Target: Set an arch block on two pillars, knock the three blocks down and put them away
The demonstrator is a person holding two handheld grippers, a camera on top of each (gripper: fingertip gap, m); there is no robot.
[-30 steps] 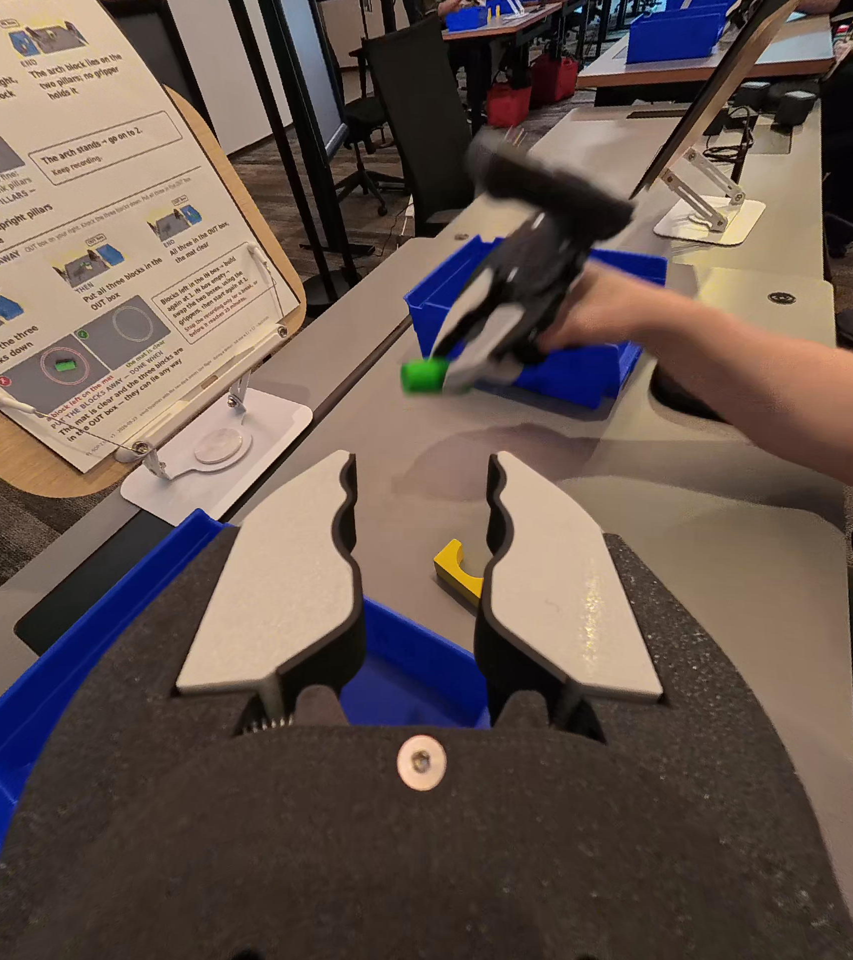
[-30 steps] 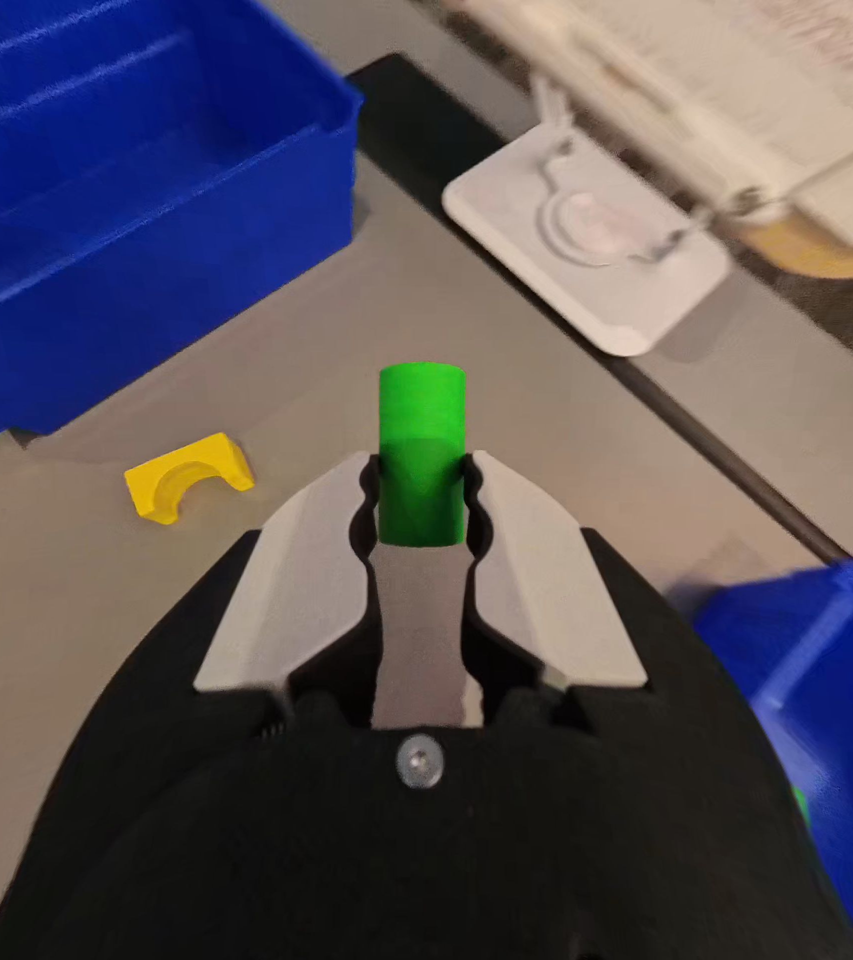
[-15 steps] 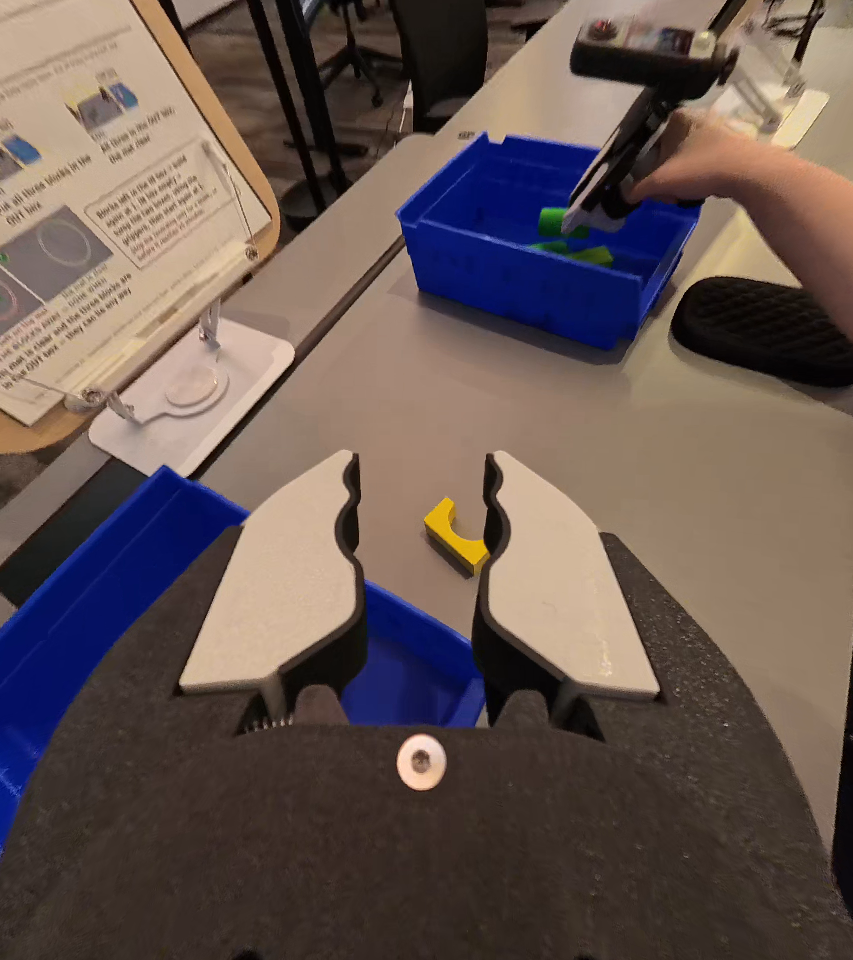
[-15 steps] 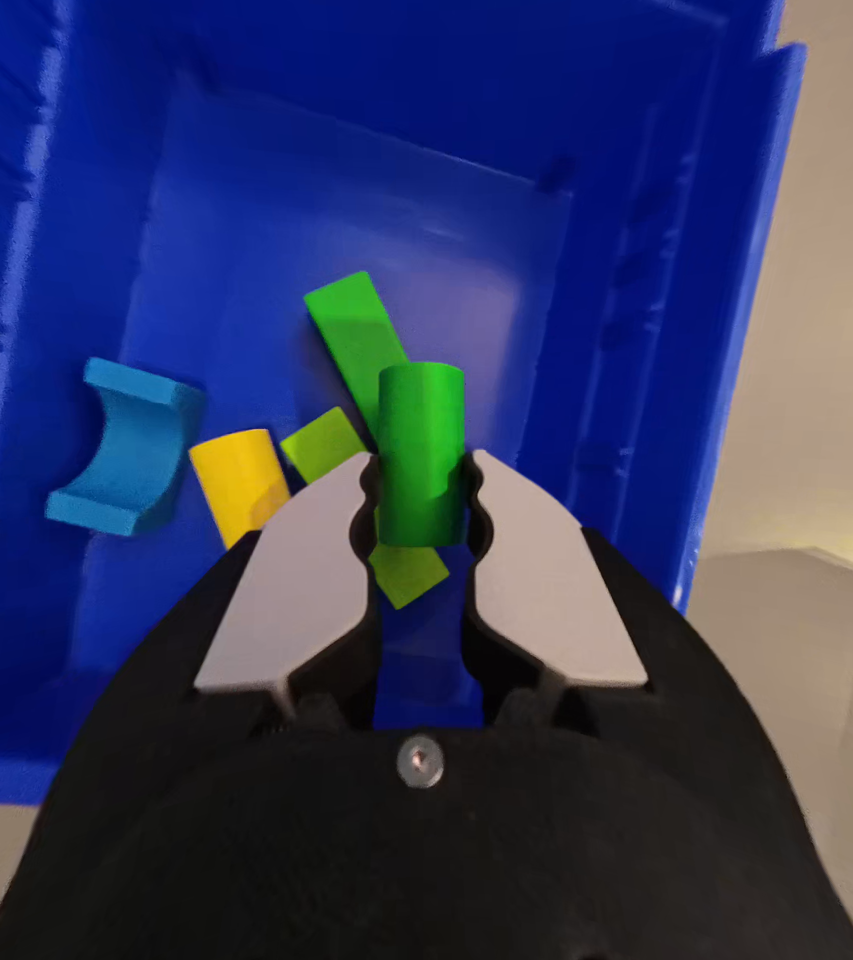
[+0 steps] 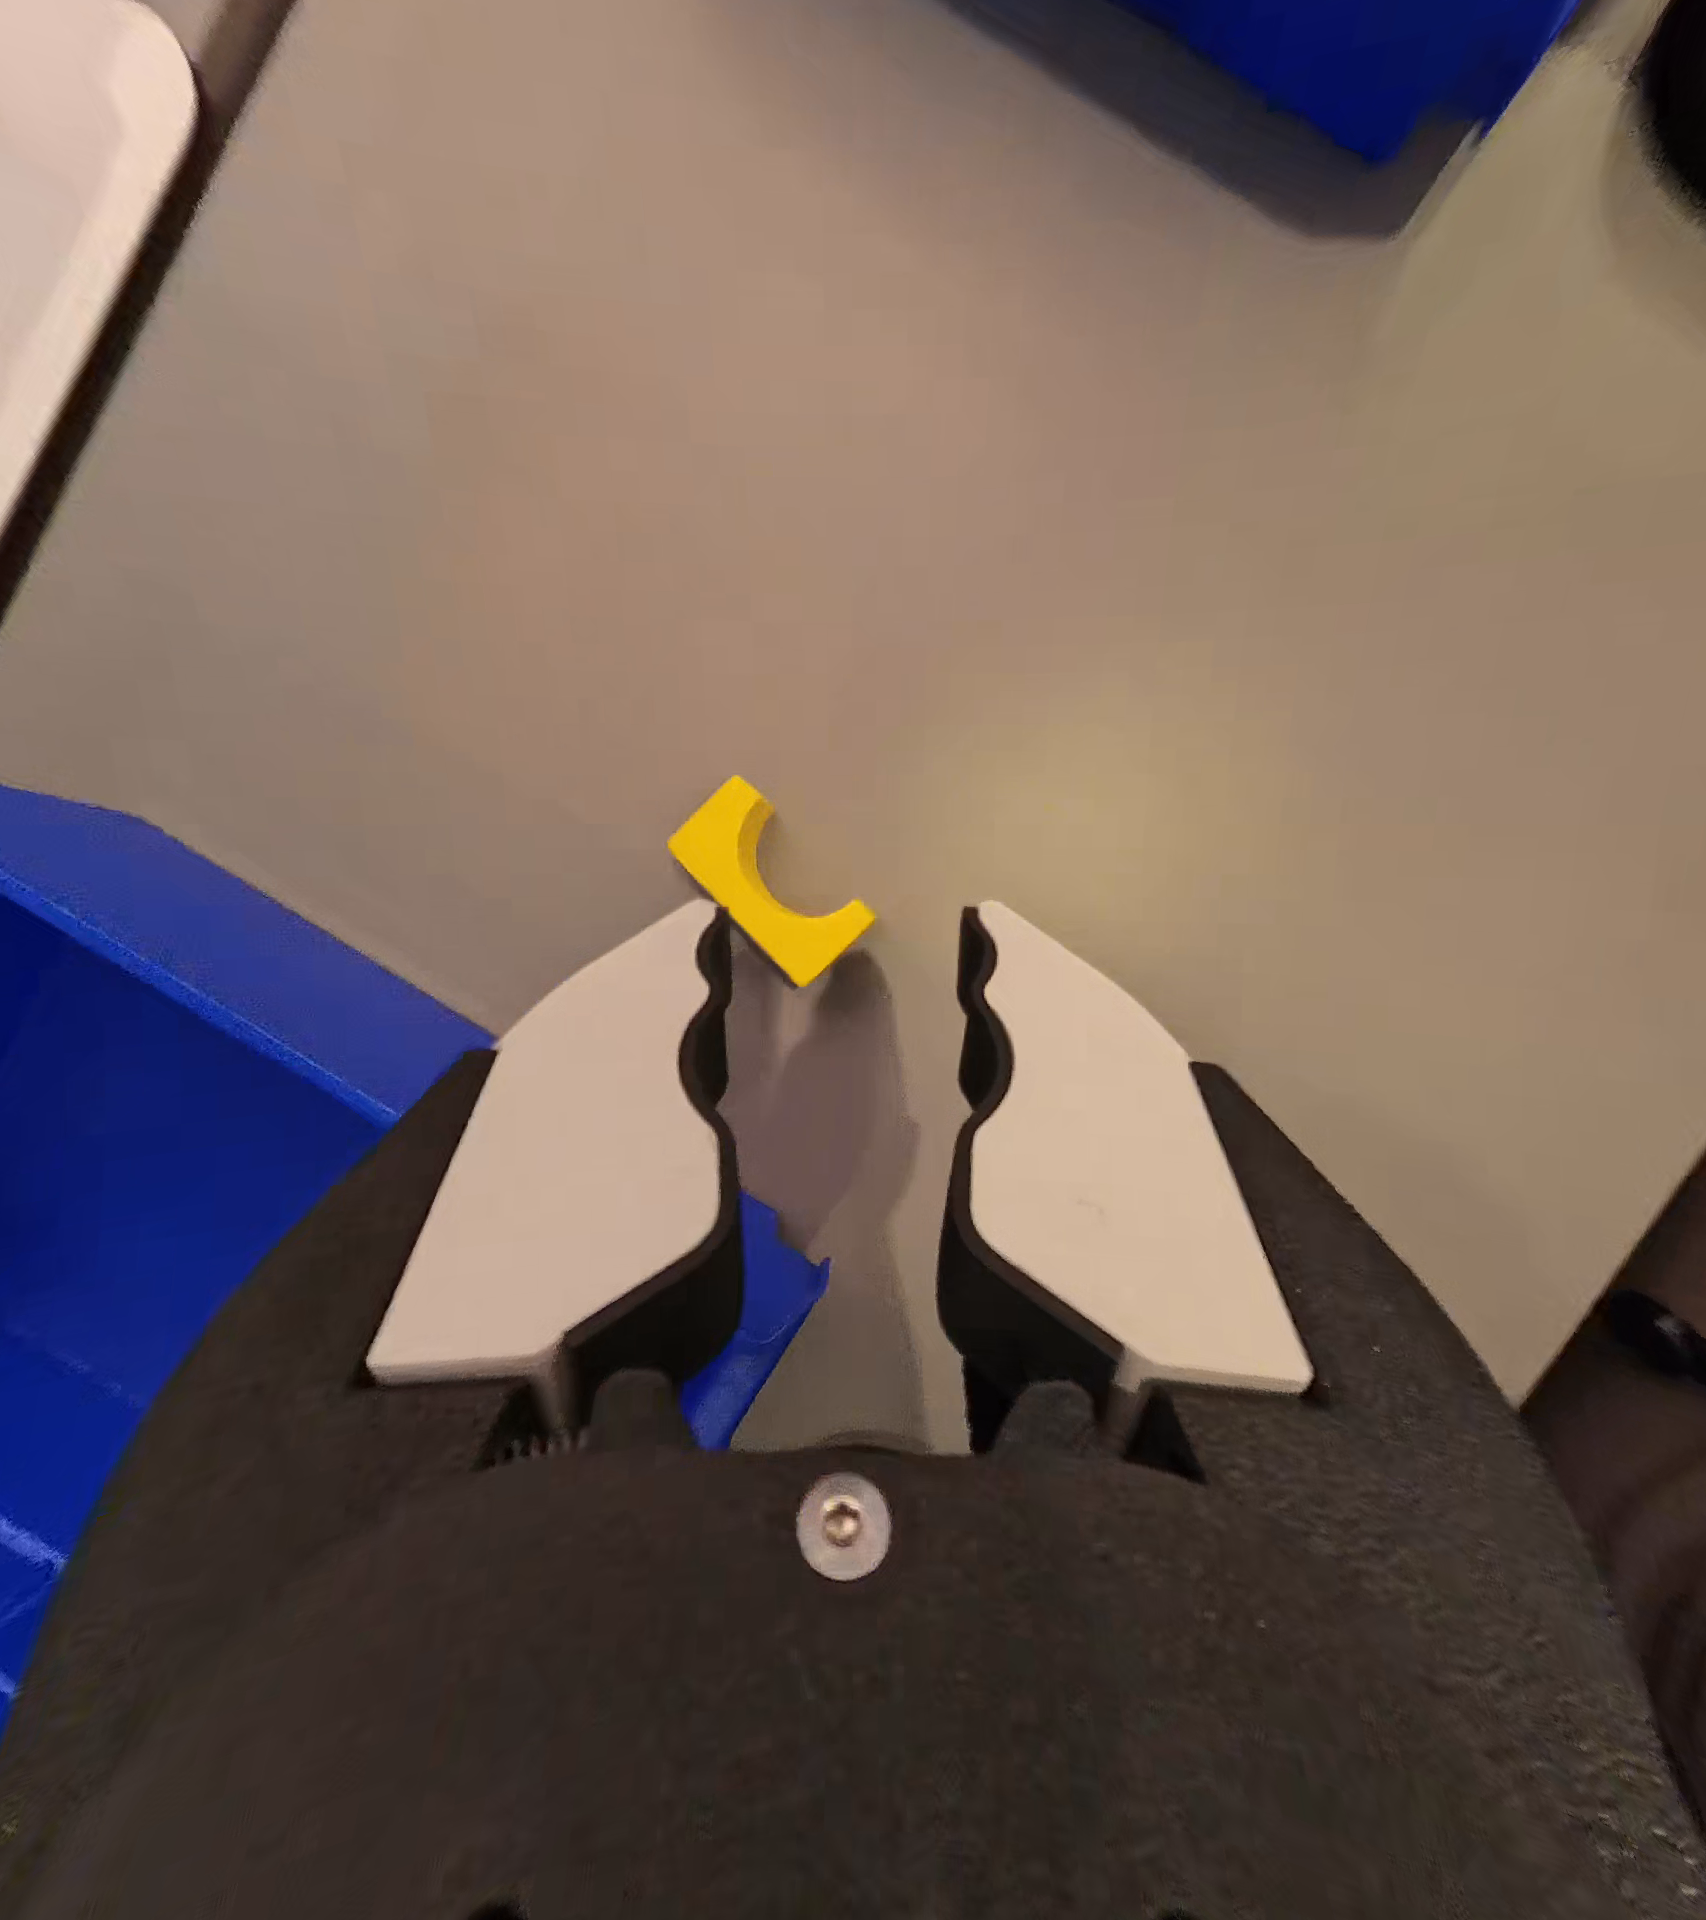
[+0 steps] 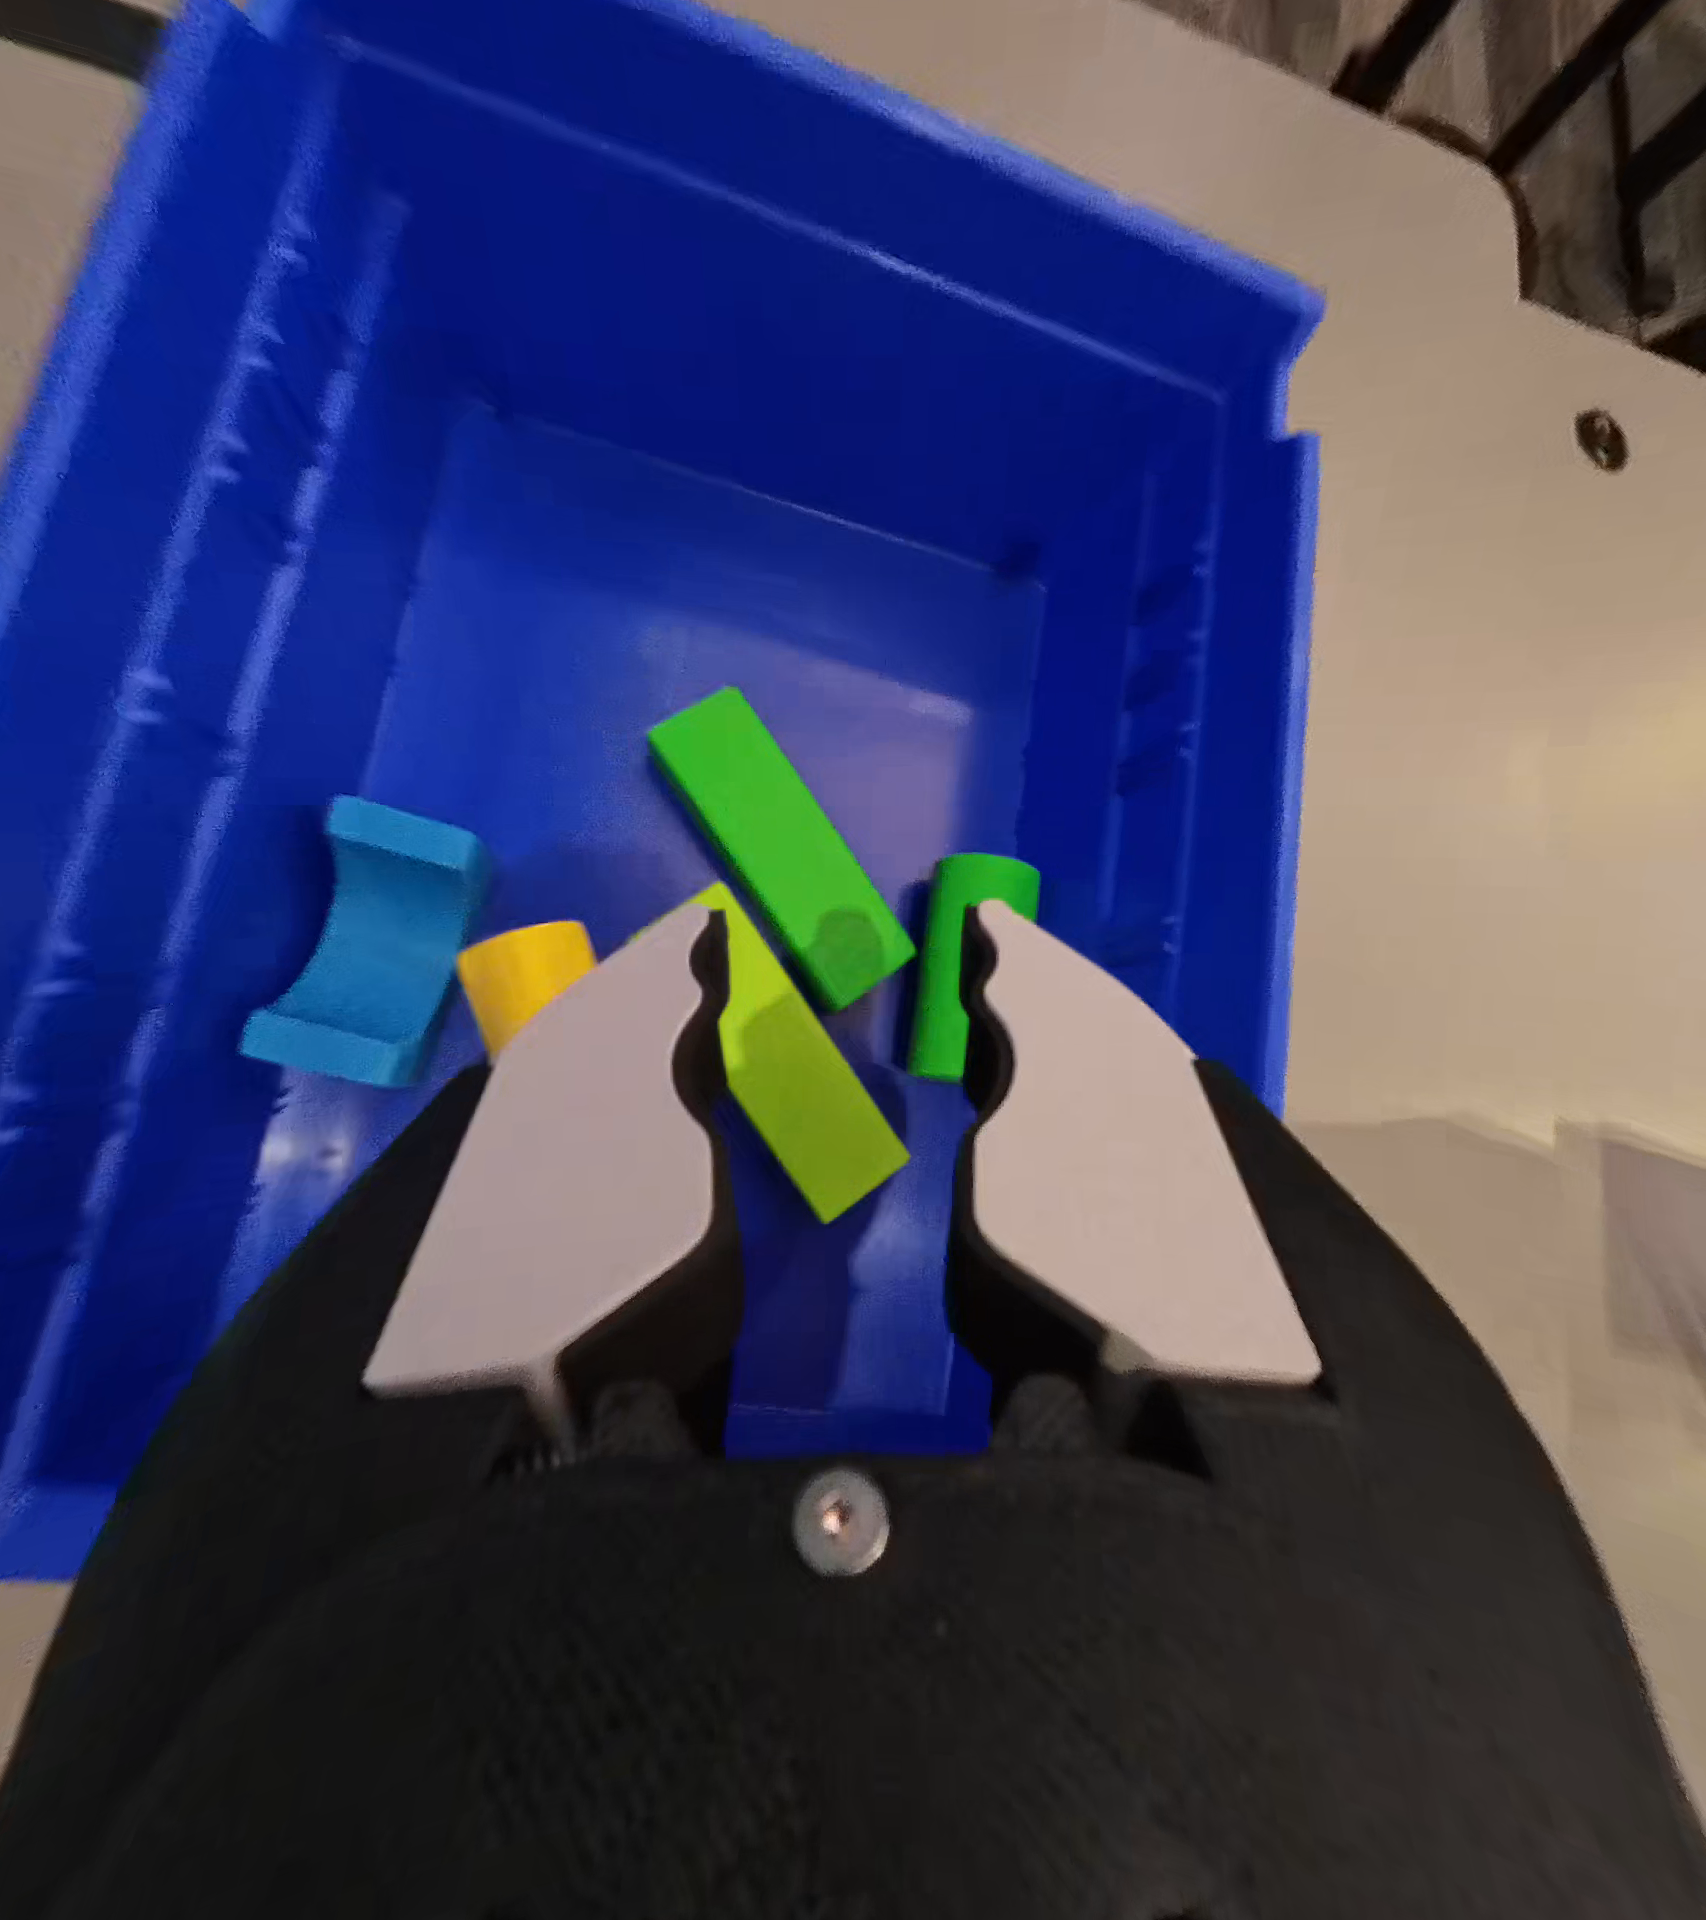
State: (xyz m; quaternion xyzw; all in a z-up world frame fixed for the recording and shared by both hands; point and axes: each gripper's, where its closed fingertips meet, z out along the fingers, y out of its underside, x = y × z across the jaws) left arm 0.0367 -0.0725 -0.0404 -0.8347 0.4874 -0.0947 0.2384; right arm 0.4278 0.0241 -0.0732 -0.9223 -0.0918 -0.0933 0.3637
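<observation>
Both our grippers spread apart, neither holding a block.

Our left gripper [image 5: 841, 920] hangs open over the grey table [image 5: 1036, 468], the yellow arch block [image 5: 761, 888] lying just off its left fingertip (beside a blue bin [image 5: 101, 1039]). Our right gripper [image 6: 844, 920] gapes above the other blue bin [image 6: 205, 520], where the green cylinder [image 6: 948, 966] lies among green planks, a yellow cylinder and a blue arch.

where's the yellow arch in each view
Left wrist view: the yellow arch lies flat on the grey table, centre of the picture, just ahead of the open left gripper, near its left fingertip.
Right wrist view: not in it; the yellow piece there is a cylinder.
Shared landmark: the grey table.
</observation>
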